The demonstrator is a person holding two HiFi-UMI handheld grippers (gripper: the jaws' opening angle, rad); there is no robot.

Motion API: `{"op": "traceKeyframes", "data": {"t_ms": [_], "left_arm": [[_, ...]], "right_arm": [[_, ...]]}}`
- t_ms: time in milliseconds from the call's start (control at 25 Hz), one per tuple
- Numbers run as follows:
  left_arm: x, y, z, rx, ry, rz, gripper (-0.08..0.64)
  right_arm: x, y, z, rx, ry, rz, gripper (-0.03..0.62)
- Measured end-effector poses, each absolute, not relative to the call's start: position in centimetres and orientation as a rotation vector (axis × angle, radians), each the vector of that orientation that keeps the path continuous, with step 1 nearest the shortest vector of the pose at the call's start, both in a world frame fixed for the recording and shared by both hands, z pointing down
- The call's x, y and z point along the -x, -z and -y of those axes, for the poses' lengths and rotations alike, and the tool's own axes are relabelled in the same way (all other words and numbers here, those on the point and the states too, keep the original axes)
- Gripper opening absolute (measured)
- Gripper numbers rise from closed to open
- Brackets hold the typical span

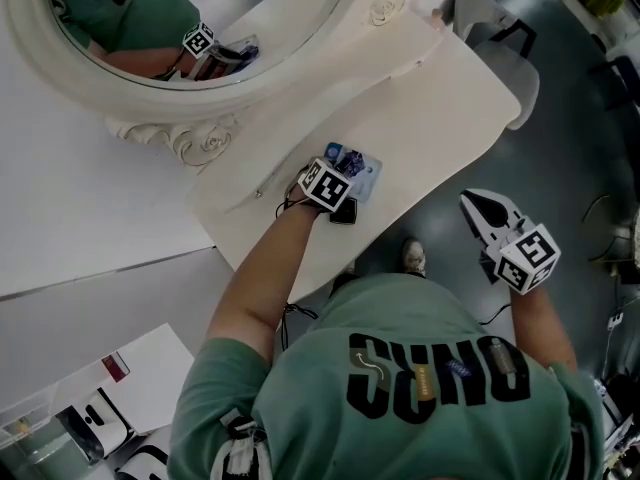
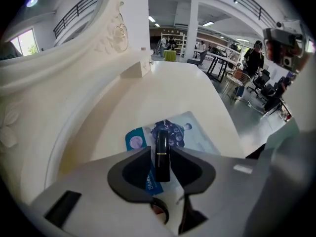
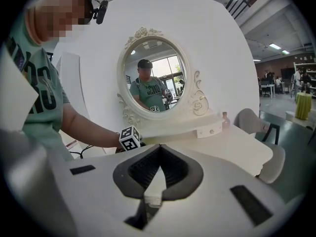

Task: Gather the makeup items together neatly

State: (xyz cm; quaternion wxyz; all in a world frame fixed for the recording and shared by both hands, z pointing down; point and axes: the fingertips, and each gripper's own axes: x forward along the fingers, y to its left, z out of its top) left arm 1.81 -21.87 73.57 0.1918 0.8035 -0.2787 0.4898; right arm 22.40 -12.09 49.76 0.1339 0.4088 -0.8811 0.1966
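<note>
Straddles a black lipstick (image 2: 162, 138) with the left claw (image 2: 161, 154), pitched steeply down near the table's (image 1: 440, 98) front edge, with jaws slightly apart and close along the tube's sides, not visibly pinching. Finds the lipstick lying on a blue sachet (image 2: 197, 132), apparently the gathering spot. Holds the right claw (image 3: 159, 147), jaws together and empty, off the front edge over the floor, likely to stay clear of the working arm. Leaves broad bare top toward the far end, with a small bottle (image 3: 225, 117) there beside the mirror (image 1: 250, 93) base. Calls for care at the front edge: little margin before a drop.
</note>
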Motion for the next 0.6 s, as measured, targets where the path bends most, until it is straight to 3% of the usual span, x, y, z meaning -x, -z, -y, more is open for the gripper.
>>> {"op": "traceKeyframes", "data": {"t_ms": [160,360,600], "left_arm": [[-2.2,-74.3,21.3,-2.258,-1.381,0.779,0.1],[-2.1,-70.9,21.9,-2.217,-1.13,0.872,0.098],[4.1,-63.9,23.0,-2.11,-0.863,1.132,0.098]], "right_arm": [[-22.5,-49.8,12.1,-1.167,-0.566,2.55,-0.008],[-21.4,-49.5,12.4,-1.116,-0.559,2.563,-0.008],[-17.0,-48.5,13.7,-0.978,-0.523,2.628,-0.008]]}}
